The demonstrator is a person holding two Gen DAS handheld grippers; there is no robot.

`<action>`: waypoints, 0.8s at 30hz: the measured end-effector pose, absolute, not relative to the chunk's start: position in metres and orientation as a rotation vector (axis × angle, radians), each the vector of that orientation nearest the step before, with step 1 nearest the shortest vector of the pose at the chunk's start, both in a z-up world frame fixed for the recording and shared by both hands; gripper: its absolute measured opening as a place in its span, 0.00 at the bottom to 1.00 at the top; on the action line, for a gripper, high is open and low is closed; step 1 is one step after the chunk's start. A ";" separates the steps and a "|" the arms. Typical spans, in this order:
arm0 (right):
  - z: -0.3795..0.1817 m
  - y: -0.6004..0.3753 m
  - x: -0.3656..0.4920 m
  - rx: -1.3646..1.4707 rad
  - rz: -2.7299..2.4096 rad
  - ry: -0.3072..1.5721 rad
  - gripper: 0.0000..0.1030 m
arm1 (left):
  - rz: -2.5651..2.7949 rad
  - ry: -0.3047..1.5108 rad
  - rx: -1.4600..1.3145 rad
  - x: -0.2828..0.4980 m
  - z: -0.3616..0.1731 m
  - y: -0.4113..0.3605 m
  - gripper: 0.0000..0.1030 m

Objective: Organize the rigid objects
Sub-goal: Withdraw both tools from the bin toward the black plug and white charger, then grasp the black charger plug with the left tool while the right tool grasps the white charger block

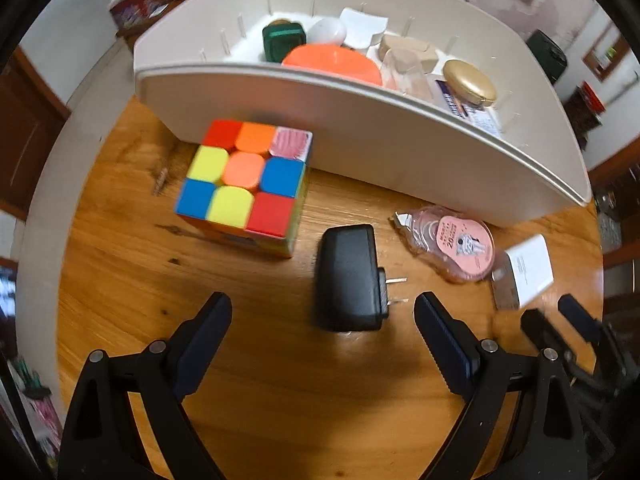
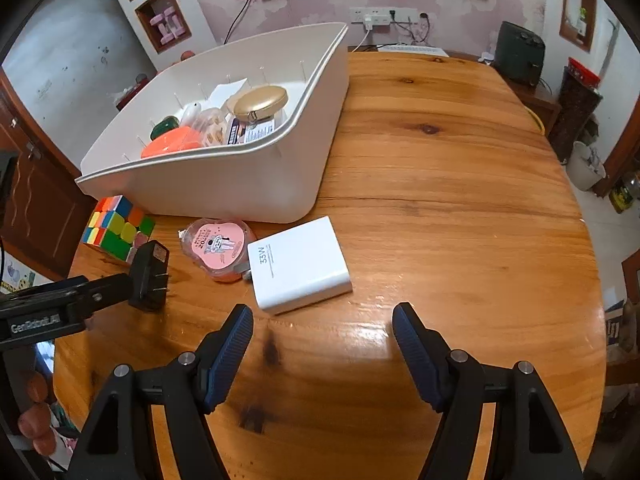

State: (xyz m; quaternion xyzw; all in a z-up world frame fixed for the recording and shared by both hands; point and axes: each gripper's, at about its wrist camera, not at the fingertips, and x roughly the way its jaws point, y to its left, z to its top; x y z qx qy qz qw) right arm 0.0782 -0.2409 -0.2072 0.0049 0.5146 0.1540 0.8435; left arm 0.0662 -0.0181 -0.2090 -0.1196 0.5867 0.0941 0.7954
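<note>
Lying flat on glossy wood (image 1: pixel 120 280), boxy black charger (image 1: pixel 348 276), prongs bare.

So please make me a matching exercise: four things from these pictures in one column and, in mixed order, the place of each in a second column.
Things:
1. gold oval case
2. black plug adapter
3. white 33W charger block
4. multicoloured puzzle cube

Places:
A. on the wooden table, ahead of the open right gripper
B. inside the white plastic bin
C. on the table, ahead of the open left gripper
D. on the table beside the bin's outer wall, at the far left

Pairs: 1-B, 2-C, 3-A, 4-D
</note>
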 end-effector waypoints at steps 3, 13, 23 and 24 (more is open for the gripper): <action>-0.210 -0.232 0.082 -0.018 0.355 1.077 0.71 | 0.232 1.260 -0.312 0.070 -0.215 -0.015 0.91; -0.229 -0.221 0.093 -0.113 0.358 1.053 0.71 | 0.316 1.241 -0.353 0.075 -0.228 -0.002 0.84; -0.230 -0.219 0.082 -0.124 0.345 1.005 0.57 | 0.302 1.231 -0.316 0.076 -0.228 -0.002 0.69; -0.230 -0.219 0.081 -0.119 0.342 1.006 0.57 | 0.290 1.225 -0.309 0.077 -0.227 -0.006 0.66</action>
